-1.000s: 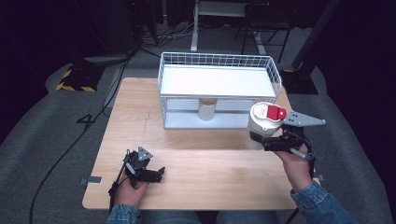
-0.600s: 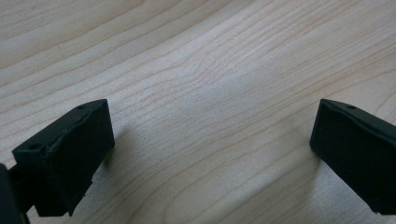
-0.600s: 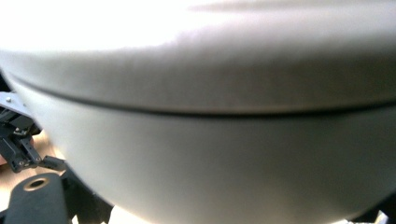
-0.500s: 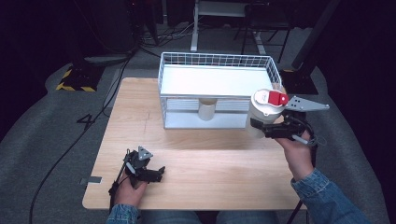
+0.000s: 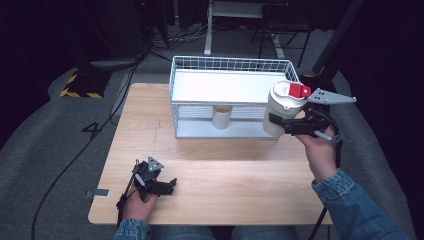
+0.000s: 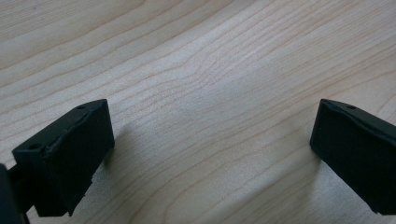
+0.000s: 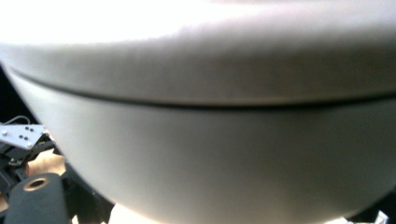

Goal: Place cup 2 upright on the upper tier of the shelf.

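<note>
Right gripper (image 5: 276, 122) clenches a white canister with red lid (image 5: 283, 107), wire basket (image 5: 230, 65) just beyond it; left gripper (image 5: 167, 186) rests released on the wooden table (image 5: 225, 175).

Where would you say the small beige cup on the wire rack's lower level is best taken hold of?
Around the mid-wall of the small beige cup, coming level from the table's near side: it stands upright under the shelf of the wire rack, which blocks any approach from above.

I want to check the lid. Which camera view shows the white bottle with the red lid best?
The high view: the white bottle is whole there, its red lid up, held by the right gripper. The right gripper view gives a blurred close wall.
</note>
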Motion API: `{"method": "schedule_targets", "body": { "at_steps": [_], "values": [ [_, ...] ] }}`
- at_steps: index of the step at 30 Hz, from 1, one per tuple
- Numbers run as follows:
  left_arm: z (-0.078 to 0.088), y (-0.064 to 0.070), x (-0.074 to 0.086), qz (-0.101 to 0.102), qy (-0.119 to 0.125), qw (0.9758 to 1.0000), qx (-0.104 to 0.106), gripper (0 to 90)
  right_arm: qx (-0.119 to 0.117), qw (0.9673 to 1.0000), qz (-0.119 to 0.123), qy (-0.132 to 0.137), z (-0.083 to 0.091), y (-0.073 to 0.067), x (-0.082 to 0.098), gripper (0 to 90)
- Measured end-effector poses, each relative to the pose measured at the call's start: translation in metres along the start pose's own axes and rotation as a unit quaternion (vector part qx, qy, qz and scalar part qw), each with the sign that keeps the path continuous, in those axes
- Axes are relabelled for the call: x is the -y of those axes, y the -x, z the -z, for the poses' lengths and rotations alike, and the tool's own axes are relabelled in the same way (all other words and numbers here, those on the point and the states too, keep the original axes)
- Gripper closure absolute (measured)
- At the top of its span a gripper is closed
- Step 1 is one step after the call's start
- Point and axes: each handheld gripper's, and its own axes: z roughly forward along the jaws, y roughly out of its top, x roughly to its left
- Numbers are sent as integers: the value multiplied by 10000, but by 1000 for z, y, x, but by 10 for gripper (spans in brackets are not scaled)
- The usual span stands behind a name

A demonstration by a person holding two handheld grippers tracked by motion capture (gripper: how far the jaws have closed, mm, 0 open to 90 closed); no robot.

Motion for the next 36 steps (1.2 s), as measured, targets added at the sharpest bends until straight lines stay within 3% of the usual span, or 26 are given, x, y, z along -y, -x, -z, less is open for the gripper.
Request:
{"method": "schedule_targets", "body": {
  "at_steps": [19,36],
  "values": [
    [0,0,0,17,-5,10000,-12,3,93,9996,-260,53,-25,22,-35,133],
    [0,0,0,17,-5,10000,-13,3,206,9996,-173,120,-63,31,-65,133]
  ]
}}
